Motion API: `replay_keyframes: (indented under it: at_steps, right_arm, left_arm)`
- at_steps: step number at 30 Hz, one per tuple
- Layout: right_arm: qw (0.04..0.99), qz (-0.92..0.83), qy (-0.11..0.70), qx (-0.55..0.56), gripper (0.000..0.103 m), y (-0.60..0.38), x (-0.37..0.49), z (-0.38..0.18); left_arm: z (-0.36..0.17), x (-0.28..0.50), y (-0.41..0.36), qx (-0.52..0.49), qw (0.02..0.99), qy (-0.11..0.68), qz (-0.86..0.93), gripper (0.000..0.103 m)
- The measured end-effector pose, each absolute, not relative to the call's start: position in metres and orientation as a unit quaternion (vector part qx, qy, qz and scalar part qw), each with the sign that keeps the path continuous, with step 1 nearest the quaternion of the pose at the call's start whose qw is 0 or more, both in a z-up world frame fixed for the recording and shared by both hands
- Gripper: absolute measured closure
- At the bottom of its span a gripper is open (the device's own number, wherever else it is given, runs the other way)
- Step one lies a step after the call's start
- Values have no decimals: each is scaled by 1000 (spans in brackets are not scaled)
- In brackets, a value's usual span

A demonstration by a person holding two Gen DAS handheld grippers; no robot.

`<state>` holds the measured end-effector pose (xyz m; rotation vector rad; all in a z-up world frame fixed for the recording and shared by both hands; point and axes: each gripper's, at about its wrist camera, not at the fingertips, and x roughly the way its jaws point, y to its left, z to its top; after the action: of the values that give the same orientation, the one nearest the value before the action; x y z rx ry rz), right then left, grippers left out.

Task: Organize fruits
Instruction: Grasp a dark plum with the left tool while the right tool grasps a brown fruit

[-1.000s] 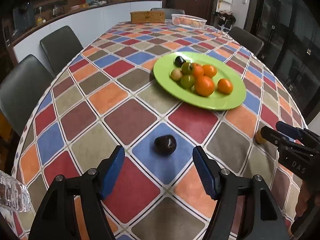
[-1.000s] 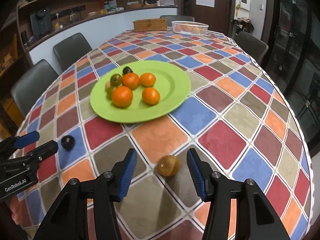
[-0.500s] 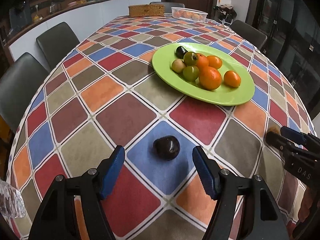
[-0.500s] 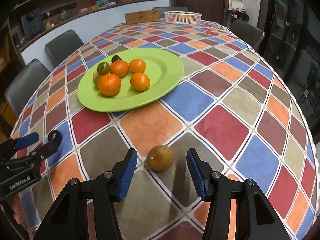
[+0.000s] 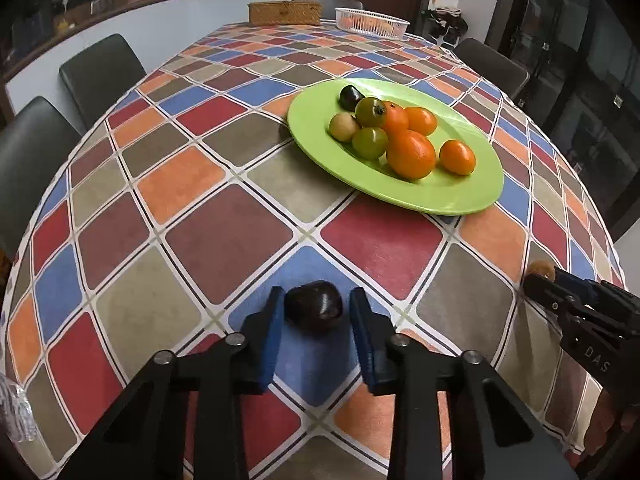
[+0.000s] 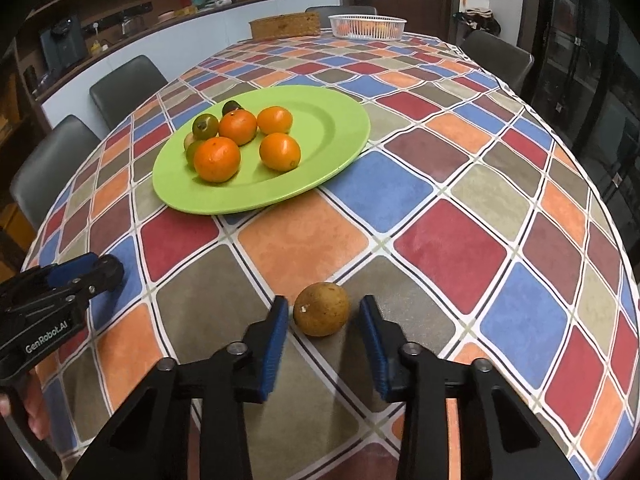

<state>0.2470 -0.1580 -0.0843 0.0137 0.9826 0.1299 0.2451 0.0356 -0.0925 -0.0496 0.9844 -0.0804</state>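
Both grippers have narrowed since a moment ago — left gripper (image 5: 316, 312) brackets the dark fruit (image 5: 314, 307), right gripper (image 6: 323, 314) the brown fruit (image 6: 321, 309) at lower centre — jaws open, neither gripped yet.

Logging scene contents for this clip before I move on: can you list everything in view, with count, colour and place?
green plate: 1, lime green, mid-table
oranges: 4, orange, on the plate
green fruits: 2, green, on the plate
pale fruit: 1, yellowish, plate's left side
dark fruit on plate: 1, near-black, plate's far side
dark fruit: 1, near-black, on the tablecloth between the left jaws
brown fruit: 1, brown, on the tablecloth between the right jaws
tablecloth: 1, multicoloured
white basket: 1, far end
wicker box: 1, tan, far end
chairs: several, dark
left gripper: black, blue pads, open
right gripper: same, open
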Motion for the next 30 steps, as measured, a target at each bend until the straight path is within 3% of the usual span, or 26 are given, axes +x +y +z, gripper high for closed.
replay_keyframes:
  at_steps: [30]
  right_arm:
    - [913, 122, 390, 15, 73, -159, 226, -21]
  left_arm:
    - [-19, 216, 11, 2, 919, 385, -84, 75]
